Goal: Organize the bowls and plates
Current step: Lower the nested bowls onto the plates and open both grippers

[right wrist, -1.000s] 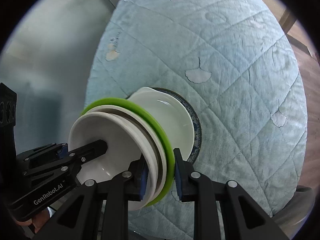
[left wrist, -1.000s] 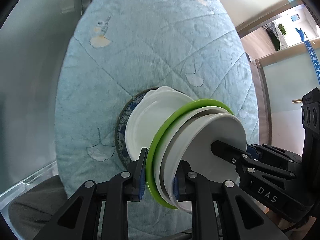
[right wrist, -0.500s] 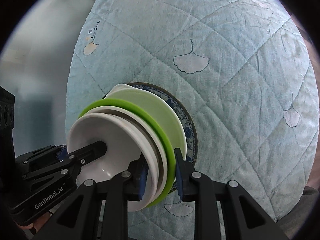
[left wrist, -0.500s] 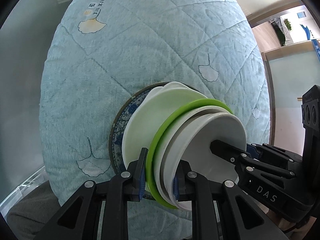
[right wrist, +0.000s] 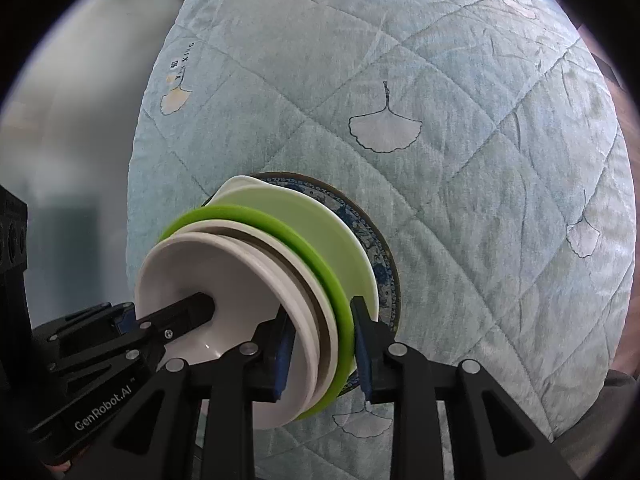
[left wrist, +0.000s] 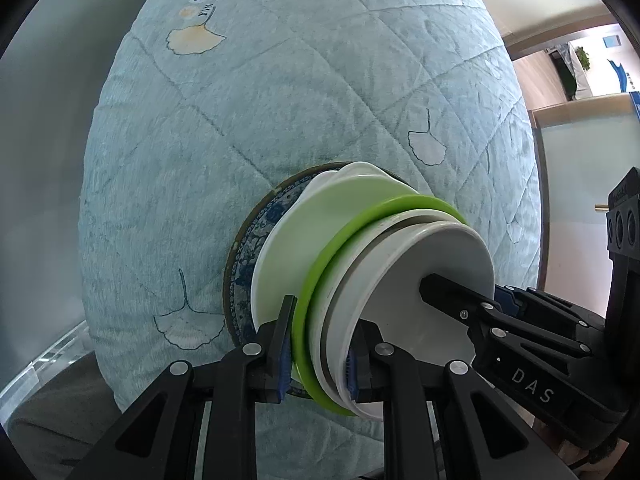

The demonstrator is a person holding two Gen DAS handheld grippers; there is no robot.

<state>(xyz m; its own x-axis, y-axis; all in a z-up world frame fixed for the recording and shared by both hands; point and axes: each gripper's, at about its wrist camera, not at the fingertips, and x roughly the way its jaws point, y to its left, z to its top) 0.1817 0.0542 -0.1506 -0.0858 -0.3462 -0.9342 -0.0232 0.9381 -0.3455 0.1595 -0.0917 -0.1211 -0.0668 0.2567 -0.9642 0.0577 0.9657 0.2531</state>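
Both grippers, left gripper (left wrist: pixel 318 346) and right gripper (right wrist: pixel 322 346), clamp a nested stack of white and green-rimmed bowls (left wrist: pixel 360 264) above a blue-patterned plate (left wrist: pixel 248 256); gentle lowering and release seem next.

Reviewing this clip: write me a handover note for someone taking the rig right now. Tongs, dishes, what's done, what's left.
Left tongs: shut on the rim of the bowl stack, green bowl and white bowls together.
Right tongs: shut on the same stack from the opposite side.
Dishes: the gripped bowls sit nested above a pale shallow bowl, which lies on the blue patterned plate on the quilted blue cloth. Whether the gripped bowls rest fully in the pale bowl cannot be told.
Done: bowls gathered into one stack over the plate.
Left: seat the stack, release both tongs, probably one at a time.
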